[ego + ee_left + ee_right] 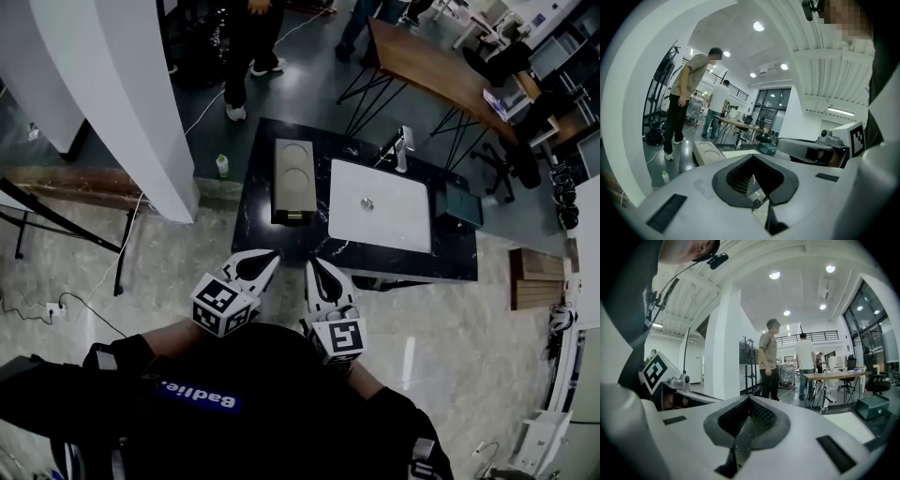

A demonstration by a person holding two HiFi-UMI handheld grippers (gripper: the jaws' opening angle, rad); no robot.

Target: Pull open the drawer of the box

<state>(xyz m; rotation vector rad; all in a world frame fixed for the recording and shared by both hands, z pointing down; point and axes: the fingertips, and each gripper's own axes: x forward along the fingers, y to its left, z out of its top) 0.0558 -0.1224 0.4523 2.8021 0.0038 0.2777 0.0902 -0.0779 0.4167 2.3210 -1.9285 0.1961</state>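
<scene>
The box (293,178) is a tan-grey block with two round hollows in its top, lying on the left part of a dark counter (258,202). Its near face carries a small pale drawer front (294,217), flush with the box. My left gripper (270,261) and right gripper (315,267) hover side by side just short of the counter's near edge, both shut and holding nothing. In the left gripper view the box (707,152) lies ahead to the left beyond the left gripper (759,199). The right gripper (740,437) points past the counter.
A white sink basin (380,204) with a faucet (403,148) fills the counter's right part. A white pillar (122,94) stands at left, with a bottle (222,166) at its foot. People (248,56) stand behind the counter near a wooden table (431,70).
</scene>
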